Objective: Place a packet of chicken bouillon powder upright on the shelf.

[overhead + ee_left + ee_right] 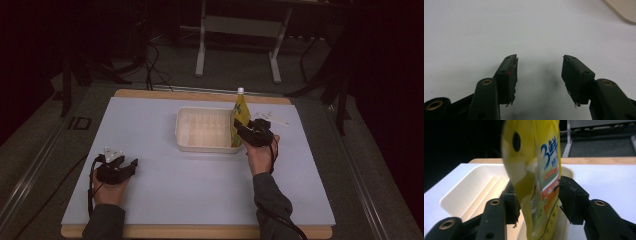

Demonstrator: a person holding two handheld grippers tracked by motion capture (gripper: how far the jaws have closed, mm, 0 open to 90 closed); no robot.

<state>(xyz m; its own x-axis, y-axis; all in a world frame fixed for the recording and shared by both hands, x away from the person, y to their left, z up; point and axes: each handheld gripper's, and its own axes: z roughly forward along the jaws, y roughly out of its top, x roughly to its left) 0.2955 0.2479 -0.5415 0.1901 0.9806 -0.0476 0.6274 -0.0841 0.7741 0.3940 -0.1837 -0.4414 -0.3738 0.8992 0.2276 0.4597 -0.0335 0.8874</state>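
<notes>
Yellow pouch stands in the tray, far right corner — placing looks done. Right gripper jaws apart around it, withdrawal left. Left gripper open, empty.

This looks like a lab or test room set up for recording, not a home. A wooden table covered with a pale sheet stands on a dark carpeted floor, with black surroundings on both sides. Cables trail across the floor behind the table, beside dark stand legs. Farther back stands a white metal frame of a bench or desk. The lighting falls mostly on the table, and the rest of the room stays dim.
</notes>
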